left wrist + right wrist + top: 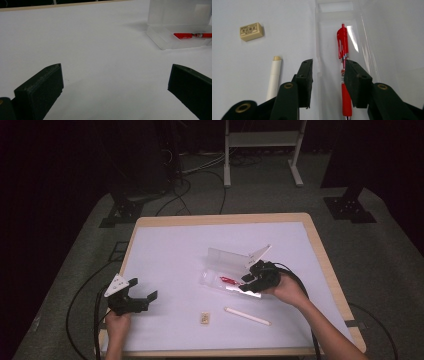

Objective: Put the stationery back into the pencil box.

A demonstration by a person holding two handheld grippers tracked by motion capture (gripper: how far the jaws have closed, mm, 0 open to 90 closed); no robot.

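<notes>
A clear plastic pencil case [212, 276] lies open mid-table with its lid [225, 256] raised, and a red pen [229, 280] rests inside it. My right gripper [246, 282] hovers over the case's right end. In the right gripper view, the right gripper [328, 62] has its jaws partly apart above the case [362, 37]. The red pen [343, 40] runs under the right-hand jaw, and neither pad presses it. My left gripper [144, 288] stands wide open near the front left of the table. The left gripper [116, 68] holds nothing and faces the case [162, 40] and pen [192, 35].
A cream eraser [205, 318] [251, 31] and a white stick [247, 316] [274, 75] lie on the white mat [170, 250] in front of the case. The mat covers a wooden table [320, 250]. Cables and stand legs cross the floor behind it.
</notes>
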